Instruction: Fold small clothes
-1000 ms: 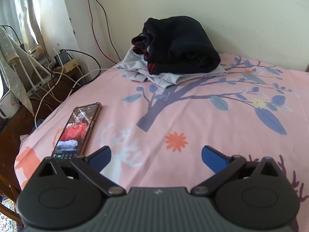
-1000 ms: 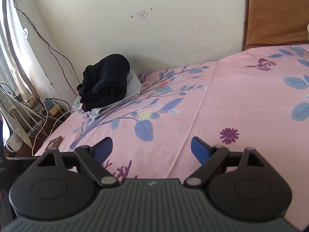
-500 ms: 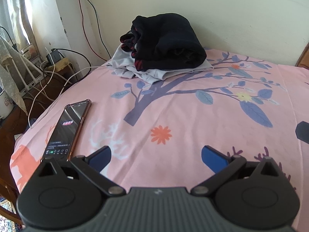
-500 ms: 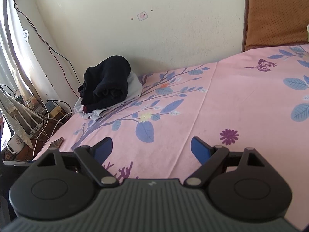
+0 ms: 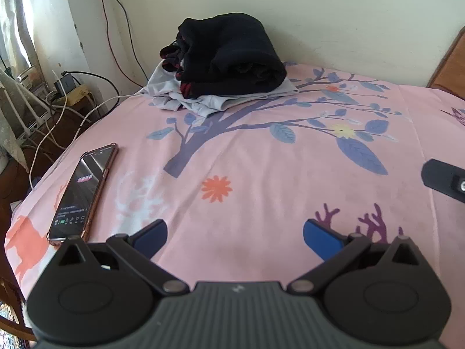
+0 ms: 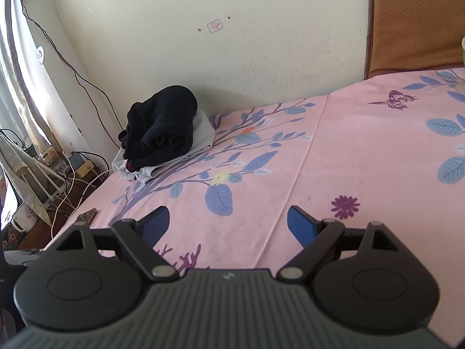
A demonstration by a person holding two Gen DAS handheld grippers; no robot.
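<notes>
From the left wrist view, we see our left gripper (image 5: 235, 234) with its blue fingers (image 5: 152, 234) spread wide and nothing between them, hovering low over the pink bed (image 5: 261, 192). The clothes (image 5: 223, 64) sit at the far side of the bed against the wall (image 5: 319, 14): a rolled black garment (image 5: 232, 52) lies on top of a folded grey one (image 5: 212, 100). A phone (image 5: 84, 192) lies flat on the sheet at the near left, just beside the left finger, its screen lit. Cables (image 5: 66, 116) trail off the left edge of the bed. At the right edge a dark part of the other gripper (image 5: 443, 179) pokes in.

From the right wrist view, our right gripper (image 6: 228, 224) also has its fingers (image 6: 300, 226) apart and empty, above the sheet. The clothes (image 6: 165, 139) are far left, well apart from the fingers, the black garment (image 6: 162, 128) resting on the grey one (image 6: 203, 133). The phone (image 6: 87, 215) shows only as a sliver at the near left. A brown headboard (image 6: 415, 26) stands at the far right.
</notes>
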